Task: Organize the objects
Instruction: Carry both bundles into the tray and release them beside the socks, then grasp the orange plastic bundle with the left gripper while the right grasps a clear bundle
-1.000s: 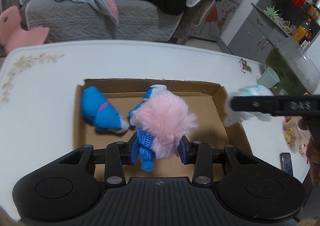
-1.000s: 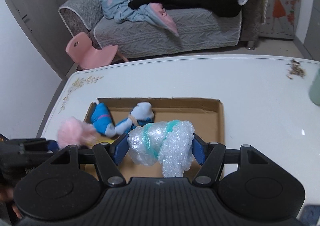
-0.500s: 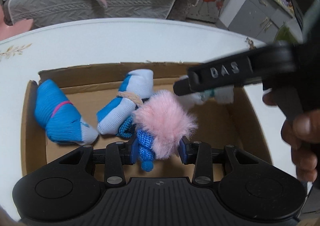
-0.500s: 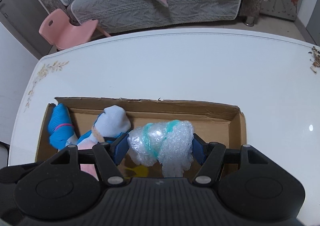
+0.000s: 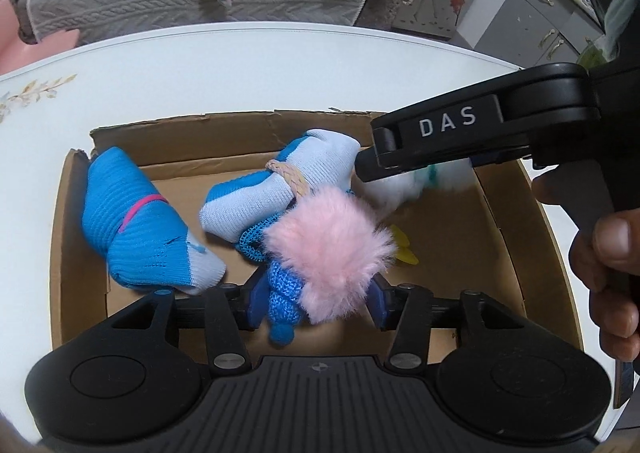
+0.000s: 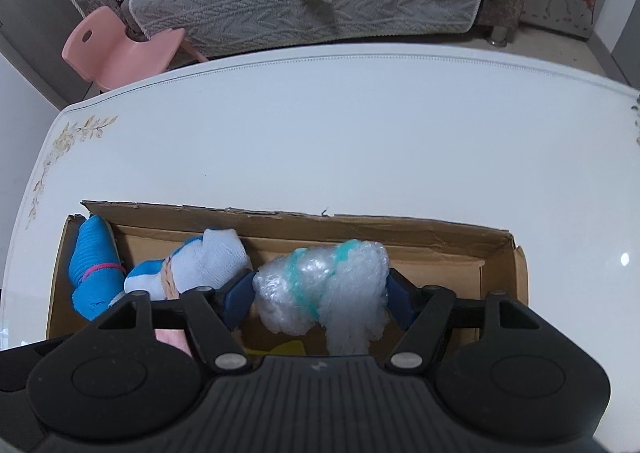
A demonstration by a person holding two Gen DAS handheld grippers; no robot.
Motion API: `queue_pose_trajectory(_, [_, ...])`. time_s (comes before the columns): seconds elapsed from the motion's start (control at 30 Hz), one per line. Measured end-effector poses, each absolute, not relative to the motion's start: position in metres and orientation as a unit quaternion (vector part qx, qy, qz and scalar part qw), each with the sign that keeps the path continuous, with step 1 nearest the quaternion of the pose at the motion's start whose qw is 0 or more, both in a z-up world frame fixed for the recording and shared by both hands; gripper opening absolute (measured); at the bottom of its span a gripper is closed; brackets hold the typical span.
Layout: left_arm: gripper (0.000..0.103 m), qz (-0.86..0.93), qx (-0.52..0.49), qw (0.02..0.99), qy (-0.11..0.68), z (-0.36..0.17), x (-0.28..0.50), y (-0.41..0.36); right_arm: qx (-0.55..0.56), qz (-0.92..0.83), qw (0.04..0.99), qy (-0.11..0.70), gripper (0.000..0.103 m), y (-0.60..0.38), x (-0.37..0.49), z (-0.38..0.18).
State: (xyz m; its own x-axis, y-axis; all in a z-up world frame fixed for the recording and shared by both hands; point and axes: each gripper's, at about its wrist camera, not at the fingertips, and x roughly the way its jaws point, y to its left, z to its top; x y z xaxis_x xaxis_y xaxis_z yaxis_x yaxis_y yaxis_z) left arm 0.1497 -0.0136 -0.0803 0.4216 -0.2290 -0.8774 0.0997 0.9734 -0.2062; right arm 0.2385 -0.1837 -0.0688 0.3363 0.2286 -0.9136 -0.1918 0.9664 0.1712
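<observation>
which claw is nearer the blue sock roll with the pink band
Left. The left claw, shut on the pink pompom, sits just right of that sock roll; the right claw is farther right, beyond the white sock roll.

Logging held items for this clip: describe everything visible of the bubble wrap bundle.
The bubble wrap bundle is a crumpled, clear-white wad of plastic bubble film bound with teal bands. The right tool clamps it from both sides between blue pads. It hangs over the right half of the cardboard box, beside a tied white-and-blue sock bundle; contact with the box floor cannot be judged.
</observation>
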Motion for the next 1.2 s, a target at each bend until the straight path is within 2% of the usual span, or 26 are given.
queue_pose_trajectory(0.07, [0.06, -0.098, -0.063, 0.841, 0.528, -0.077, 0.148, -0.013, 0.013, 0.126, 0.818, 0.561, 0.073, -0.184, 0.238, -0.067])
queue_pose_trajectory(0.13, [0.067, -0.099, -0.07, 0.84, 0.529, -0.072, 0.146, -0.012, 0.015, 0.123, 0.819, 0.56, 0.076, -0.186, 0.238, -0.065])
queue_pose_trajectory(0.33, [0.08, -0.116, -0.065, 0.841, 0.524, -0.049, 0.132, -0.009, 0.03, 0.127, 0.826, 0.549, 0.077, -0.2, 0.224, -0.044])
queue_pose_trajectory(0.57, [0.088, -0.107, -0.057, 0.844, 0.522, -0.008, 0.089, 0.009, 0.054, 0.131, 0.837, 0.529, 0.082, -0.232, 0.172, -0.008])
queue_pose_trajectory(0.77, [0.094, -0.102, -0.066, 0.844, 0.523, 0.017, 0.008, 0.025, 0.07, 0.151, 0.844, 0.509, 0.085, -0.258, 0.114, 0.012])
queue_pose_trajectory(0.93, [0.101, -0.122, -0.082, 0.828, 0.541, 0.007, -0.057, 0.017, 0.071, 0.154, 0.844, 0.508, 0.087, -0.273, 0.061, 0.011])
queue_pose_trajectory(1.1, [0.101, -0.12, -0.108, 0.79, 0.592, -0.036, -0.104, -0.001, 0.045, 0.142, 0.839, 0.524, 0.088, -0.281, 0.023, -0.011])
queue_pose_trajectory(1.2, [0.101, -0.116, -0.089, 0.784, 0.603, -0.054, -0.115, -0.015, 0.009, 0.137, 0.835, 0.532, 0.088, -0.275, 0.011, -0.031])
